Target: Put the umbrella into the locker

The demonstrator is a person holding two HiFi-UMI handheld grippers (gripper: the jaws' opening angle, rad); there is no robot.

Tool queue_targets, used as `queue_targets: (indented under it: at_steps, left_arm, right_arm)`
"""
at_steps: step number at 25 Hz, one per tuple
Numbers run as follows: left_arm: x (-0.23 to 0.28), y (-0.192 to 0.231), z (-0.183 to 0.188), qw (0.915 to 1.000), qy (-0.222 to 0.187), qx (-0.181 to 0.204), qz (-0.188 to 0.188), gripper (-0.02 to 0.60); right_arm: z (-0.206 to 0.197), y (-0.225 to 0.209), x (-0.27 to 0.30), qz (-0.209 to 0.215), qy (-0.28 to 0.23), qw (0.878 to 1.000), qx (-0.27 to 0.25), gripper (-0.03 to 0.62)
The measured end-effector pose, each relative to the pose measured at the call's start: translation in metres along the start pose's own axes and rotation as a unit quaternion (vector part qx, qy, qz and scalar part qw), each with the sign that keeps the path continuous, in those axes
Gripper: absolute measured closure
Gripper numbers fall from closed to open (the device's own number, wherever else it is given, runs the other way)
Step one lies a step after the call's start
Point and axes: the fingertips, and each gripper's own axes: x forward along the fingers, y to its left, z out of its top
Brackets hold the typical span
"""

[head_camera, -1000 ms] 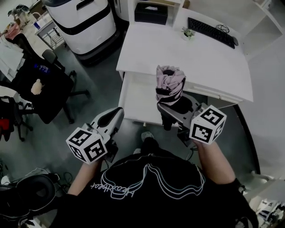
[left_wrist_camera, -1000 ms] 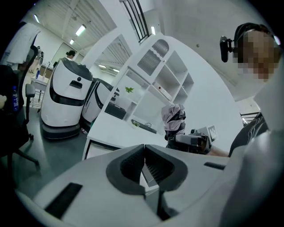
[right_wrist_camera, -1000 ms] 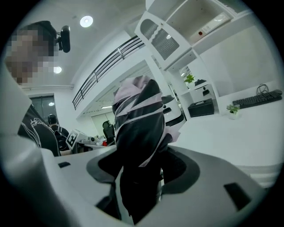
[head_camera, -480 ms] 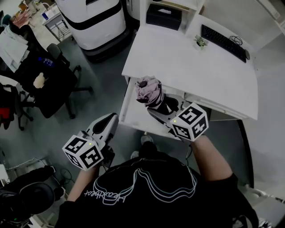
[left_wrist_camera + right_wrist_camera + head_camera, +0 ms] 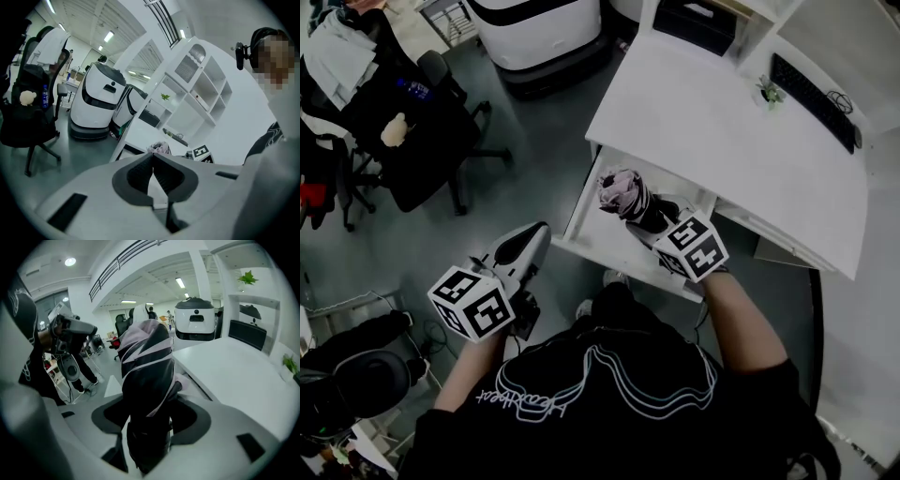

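A folded pink-and-black umbrella (image 5: 623, 195) is clamped between the jaws of my right gripper (image 5: 649, 221), which is shut on its lower part. In the right gripper view the umbrella (image 5: 145, 373) fills the gap between the pads of that gripper (image 5: 147, 420). It hangs tilted over the open white drawer-like locker (image 5: 592, 242) under the desk (image 5: 722, 131). My left gripper (image 5: 531, 238) is to the left of the locker over the floor, shut and holding nothing. In the left gripper view its pads (image 5: 152, 161) meet, with the umbrella (image 5: 161, 148) beyond them.
A black office chair (image 5: 403, 141) stands at the left and a big white machine (image 5: 539, 28) at the top. On the desk lie a keyboard (image 5: 811, 89) and a small plant (image 5: 766, 91). A dark round object (image 5: 347, 384) sits on the floor at lower left.
My right gripper has come down with the umbrella and tipped it from upright to slanting over the open locker. The left gripper has drifted a little down and to the left.
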Motion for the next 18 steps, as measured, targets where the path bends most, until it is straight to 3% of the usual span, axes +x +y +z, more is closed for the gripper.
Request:
queue_targets:
  at_steps: [8,18]
  left_arm:
    - [-0.009,0.023,0.002,0.9996,-0.001,-0.015,0.024,0.575]
    - [-0.022,0.052,-0.007,0.9968,-0.006,-0.055,0.057,0.575]
  right_arm:
    - [-0.059,-0.019,0.066,-0.002,0.104,0.994,-0.030,0.341]
    - [-0.112,-0.040,0.119,-0.004,0.210,0.977,-0.032,0.341]
